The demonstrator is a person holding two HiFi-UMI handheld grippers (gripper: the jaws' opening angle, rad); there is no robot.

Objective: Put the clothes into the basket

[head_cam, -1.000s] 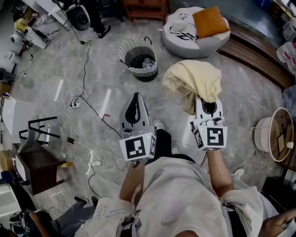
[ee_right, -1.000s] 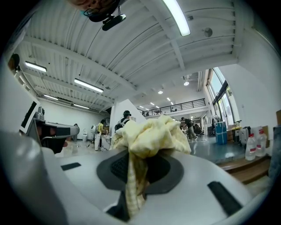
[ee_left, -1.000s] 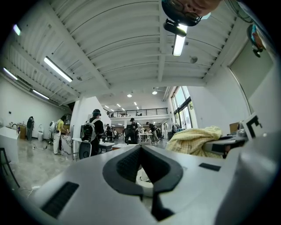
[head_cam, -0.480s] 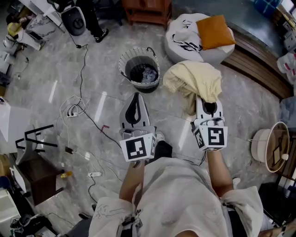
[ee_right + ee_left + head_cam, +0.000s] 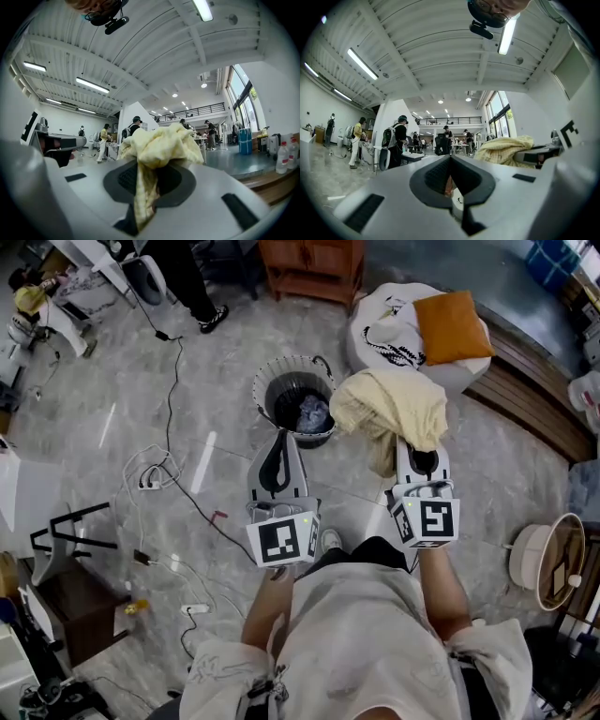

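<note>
In the head view a pale yellow cloth (image 5: 389, 407) hangs bunched from my right gripper (image 5: 413, 441), which is shut on it and held level above the floor. The right gripper view shows the cloth (image 5: 159, 143) pinched between the jaws with a strip trailing down. My left gripper (image 5: 278, 435) is level beside it, shut and holding nothing; its tip sits over the near rim of the round dark basket (image 5: 272, 382). A blue-grey garment (image 5: 312, 414) lies inside the basket. In the left gripper view the cloth (image 5: 506, 150) shows at the right.
A white beanbag (image 5: 394, 329) with an orange cushion (image 5: 452, 326) lies beyond the basket. Cables (image 5: 169, 465) run across the marble floor at left. A wooden cabinet (image 5: 314, 263) stands at the back, a wooden step (image 5: 525, 395) at the right, and a round stool (image 5: 548, 559) at lower right.
Both grippers and the cloth have travelled forward across the floor. The basket and beanbag now sit nearer, with the basket just ahead of the left gripper's tip.
</note>
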